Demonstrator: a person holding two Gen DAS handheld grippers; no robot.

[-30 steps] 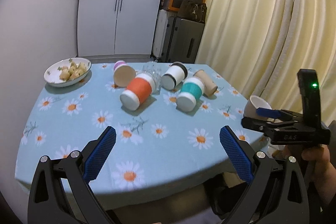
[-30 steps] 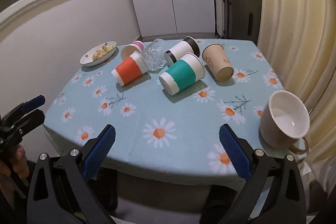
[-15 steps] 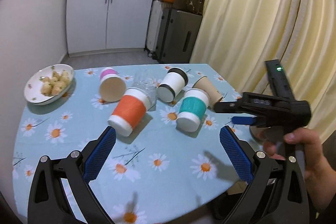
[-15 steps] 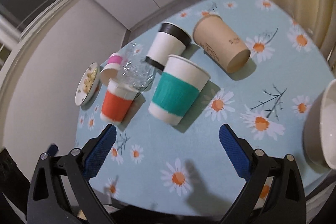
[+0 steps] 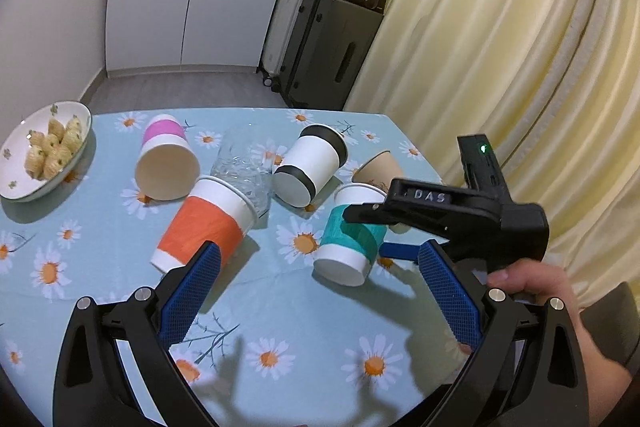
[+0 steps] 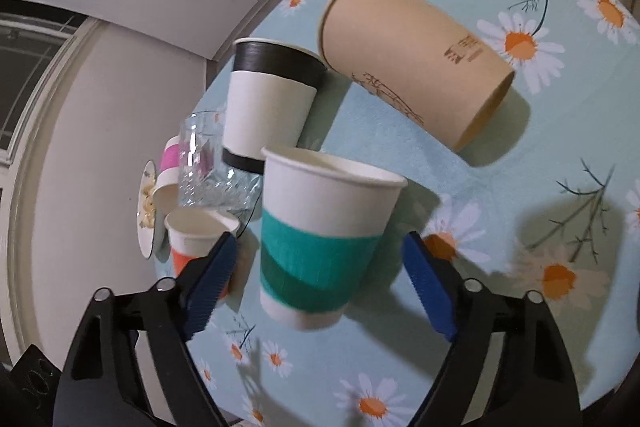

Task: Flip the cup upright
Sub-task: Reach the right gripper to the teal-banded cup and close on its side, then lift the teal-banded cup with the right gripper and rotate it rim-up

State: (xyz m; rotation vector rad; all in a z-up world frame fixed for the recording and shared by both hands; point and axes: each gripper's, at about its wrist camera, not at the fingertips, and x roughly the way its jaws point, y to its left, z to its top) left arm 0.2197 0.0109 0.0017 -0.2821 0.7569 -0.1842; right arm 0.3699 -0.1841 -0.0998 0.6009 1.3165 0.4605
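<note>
Several paper cups lie on their sides on the daisy tablecloth [image 5: 300, 307]. A teal-banded cup [image 6: 320, 239] [image 5: 352, 243] lies between the open fingers of my right gripper [image 6: 320, 283], which is close over it with neither pad visibly touching. In the left wrist view my right gripper [image 5: 374, 233] reaches in from the right above that cup. An orange-banded cup [image 5: 208, 223], a black-and-white cup [image 5: 312, 167], a pink-banded cup [image 5: 166, 155] and a brown cup [image 6: 412, 59] lie around it. My left gripper [image 5: 320, 299] is open and empty above the near table.
A clear glass [image 5: 244, 167] lies on its side among the cups. A plate of snacks [image 5: 16, 183] sits at the far left. Suitcases [image 5: 332, 51] and a curtain [image 5: 500, 67] stand behind and right of the table.
My right gripper has moved in and down over the teal-banded cup, which now lies between its fingers. My left gripper has moved forward over the table.
</note>
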